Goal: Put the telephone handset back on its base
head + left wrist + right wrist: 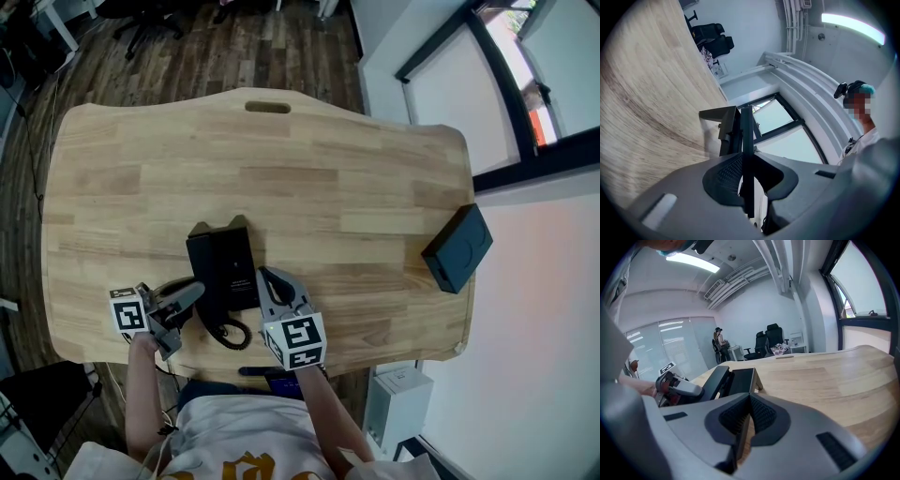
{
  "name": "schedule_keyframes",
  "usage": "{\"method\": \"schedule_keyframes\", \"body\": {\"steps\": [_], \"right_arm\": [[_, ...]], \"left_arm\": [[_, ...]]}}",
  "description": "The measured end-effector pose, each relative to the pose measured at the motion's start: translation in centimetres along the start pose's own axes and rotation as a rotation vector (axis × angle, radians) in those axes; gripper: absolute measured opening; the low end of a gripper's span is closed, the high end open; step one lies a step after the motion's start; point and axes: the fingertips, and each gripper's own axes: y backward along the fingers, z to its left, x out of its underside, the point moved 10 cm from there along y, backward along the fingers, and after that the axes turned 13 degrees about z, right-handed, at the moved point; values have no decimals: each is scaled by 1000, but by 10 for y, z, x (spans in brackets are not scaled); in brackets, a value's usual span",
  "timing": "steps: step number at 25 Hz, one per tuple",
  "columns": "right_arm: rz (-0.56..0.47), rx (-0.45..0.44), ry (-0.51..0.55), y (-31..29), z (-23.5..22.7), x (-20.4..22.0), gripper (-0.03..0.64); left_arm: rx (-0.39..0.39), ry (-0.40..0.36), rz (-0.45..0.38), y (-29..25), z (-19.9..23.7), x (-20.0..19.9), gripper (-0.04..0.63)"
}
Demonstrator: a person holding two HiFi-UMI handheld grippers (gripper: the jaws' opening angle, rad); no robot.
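The black telephone [225, 267] lies in the near middle of the wooden table [328, 178]. Its handset [704, 380] runs along the left side of the base [739, 380], and the coiled cord [231, 334] loops off the near end. My left gripper [192, 291] points at the phone's near left corner, jaws shut with nothing between them. My right gripper [268, 277] sits just off the phone's right edge, also shut and empty. In the left gripper view, rolled sideways, the left gripper [744, 115] has the phone [723, 123] just ahead. The right gripper [749, 401] sees the phone and left gripper [677, 389].
A dark box [457, 248] rests near the table's right edge. The table has a handle slot [268, 108] at its far side. Office chairs [769, 341] and a person [718, 344] stand beyond the table. The person's torso is at the near edge.
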Motion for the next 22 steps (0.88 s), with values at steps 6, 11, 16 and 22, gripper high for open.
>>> {"method": "schedule_keyframes", "body": {"steps": [6,11,16,22], "right_arm": [[-18,-7,-18,-1,-2,-3,6],[12,-14,-39,-7,-7,1,6],[15,-23,-45,-10,-7,1,6],[11,-23,-48,-12,-9,0,6]], "left_arm": [[-5,10,-11,2,6,0,69],[-7,8,-8,-1,9,-2,69],[-14,15,-10,-3,11,-3,69],[-24,9,-7,-3,13,-2,69]]}}
